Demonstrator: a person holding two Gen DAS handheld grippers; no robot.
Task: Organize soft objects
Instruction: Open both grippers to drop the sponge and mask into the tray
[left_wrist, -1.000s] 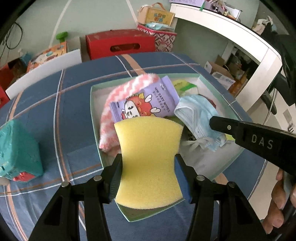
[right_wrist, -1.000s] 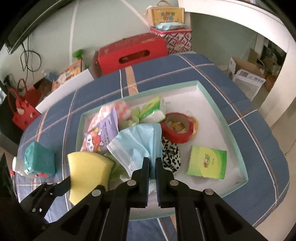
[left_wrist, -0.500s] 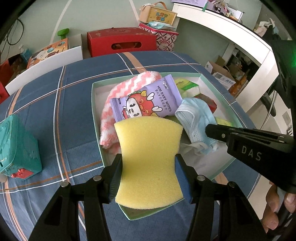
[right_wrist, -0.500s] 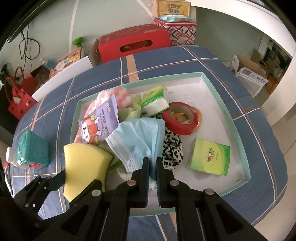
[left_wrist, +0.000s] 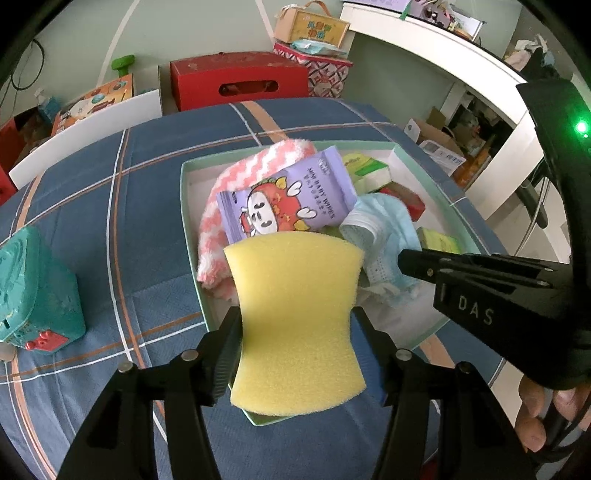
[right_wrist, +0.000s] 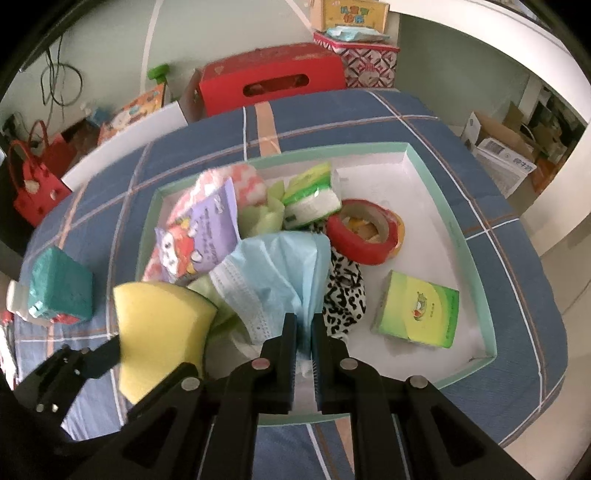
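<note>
Holding the yellow sponge (left_wrist: 295, 321) between its two fingers, your left gripper (left_wrist: 295, 332) was clamped on the sponge's pinched sides, and the sponge stood upright above the near edge of the mint-rimmed tray (left_wrist: 192, 236). Your right gripper (right_wrist: 303, 332) had its fingers pressed together on a gathered fold of the light blue face mask (right_wrist: 280, 273), which fanned out above the tray's left half.

Inside the tray you had a purple pack of baby wipes (left_wrist: 286, 197) leaning on a pink-and-white fluffy sock (left_wrist: 258, 166), both just beyond the sponge. From the right wrist view, a green tissue pack (right_wrist: 310, 197) lay behind the mask, a red tape roll (right_wrist: 364, 230) lay to its right, and a leopard-print cloth (right_wrist: 343, 291) lay just beside the mask. A green box (right_wrist: 417, 315) sat alone in the tray's right part, apart from the heap.

The tray rested on a blue plaid tablecloth (left_wrist: 92, 206). A teal block (left_wrist: 33, 291) stood on the cloth well to the left of the tray. Beyond the table's far edge you had a red box (right_wrist: 269, 81) with a slot in its front.
</note>
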